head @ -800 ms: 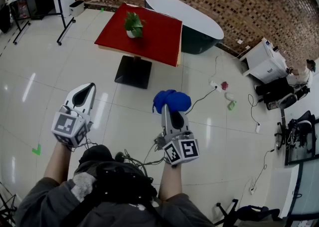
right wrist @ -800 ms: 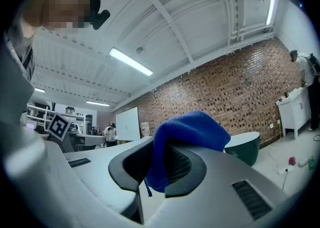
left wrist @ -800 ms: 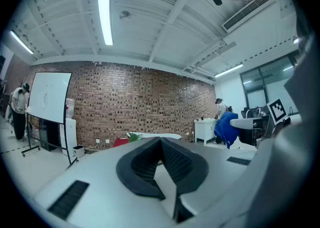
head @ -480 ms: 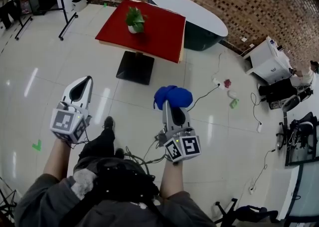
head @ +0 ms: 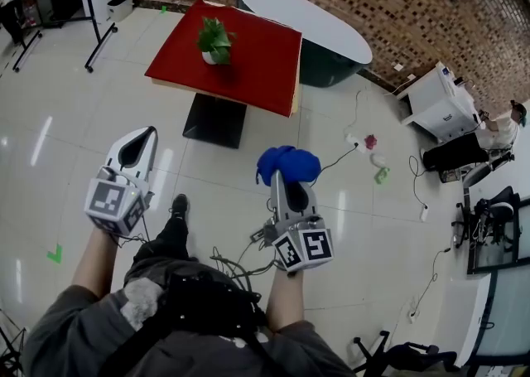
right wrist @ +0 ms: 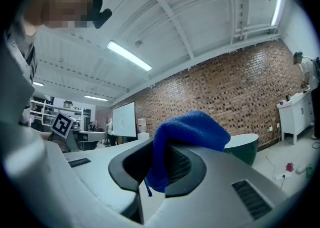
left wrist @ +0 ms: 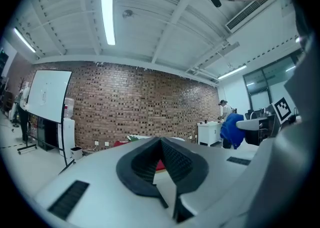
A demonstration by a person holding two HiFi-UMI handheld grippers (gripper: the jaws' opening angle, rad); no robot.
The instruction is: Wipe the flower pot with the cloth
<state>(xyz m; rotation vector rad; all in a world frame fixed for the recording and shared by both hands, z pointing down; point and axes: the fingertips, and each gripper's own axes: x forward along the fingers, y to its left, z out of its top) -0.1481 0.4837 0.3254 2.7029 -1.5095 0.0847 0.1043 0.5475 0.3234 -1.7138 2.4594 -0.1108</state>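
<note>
A small white flower pot (head: 210, 56) with a green plant stands on the red square table (head: 257, 60) well ahead of me. My right gripper (head: 281, 175) is shut on a blue cloth (head: 286, 165), which bulges over its tip; in the right gripper view the blue cloth (right wrist: 192, 131) hangs between the jaws. My left gripper (head: 146, 133) is held level at the left with jaws shut and nothing in them; the left gripper view shows its pads (left wrist: 172, 158) meeting. Both grippers are far short of the table.
A dark oval table (head: 306, 23) stands behind the red one. A whiteboard stand (head: 91, 11) is at the far left. Cables and small items (head: 373, 152) lie on the tiled floor to the right, near a white cabinet (head: 439, 102). A person (head: 493, 127) sits at the right.
The view has shifted as I walk; the red table and pot sit slightly lower and more to the left than before. Both grippers keep their places and grips.
</note>
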